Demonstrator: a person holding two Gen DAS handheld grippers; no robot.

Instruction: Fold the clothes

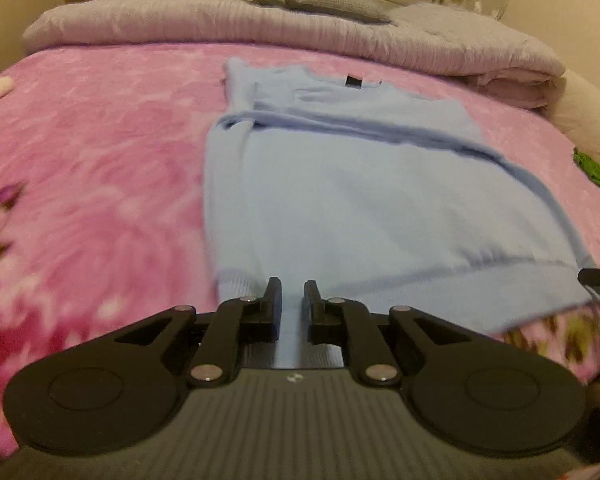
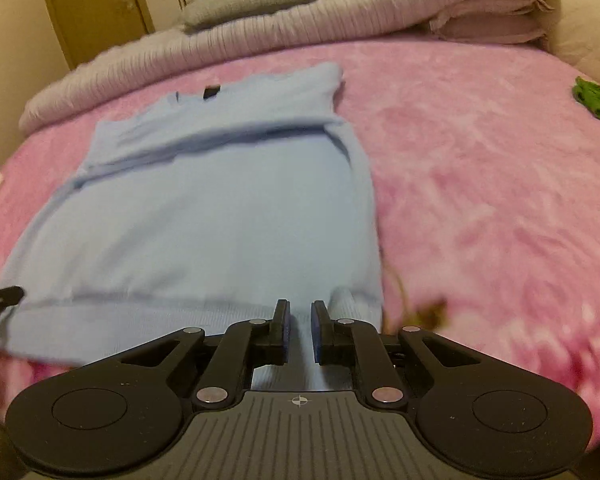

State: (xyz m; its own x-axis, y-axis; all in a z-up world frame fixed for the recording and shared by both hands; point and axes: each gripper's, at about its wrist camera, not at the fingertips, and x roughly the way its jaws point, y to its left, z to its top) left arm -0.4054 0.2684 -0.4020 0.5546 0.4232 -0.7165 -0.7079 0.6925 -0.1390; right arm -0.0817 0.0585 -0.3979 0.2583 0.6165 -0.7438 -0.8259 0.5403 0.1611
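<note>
Sweater (image 1: 340,184), soft and limp, is lying on the pink bed (image 1: 100,140), each hand-held gripper, left (image 1: 292,304) and right (image 2: 300,320), pinching its ribbed hem, the sensible hold.

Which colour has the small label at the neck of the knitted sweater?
Black, on the light blue knitted sweater; the small neck label shows best in the left wrist view.

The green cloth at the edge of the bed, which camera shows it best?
The right wrist view: the green cloth lies whole enough to see its crumpled shape on the pink blanket, far right. The left wrist view catches only a blurred green strip cut off by the picture's right edge.
</note>
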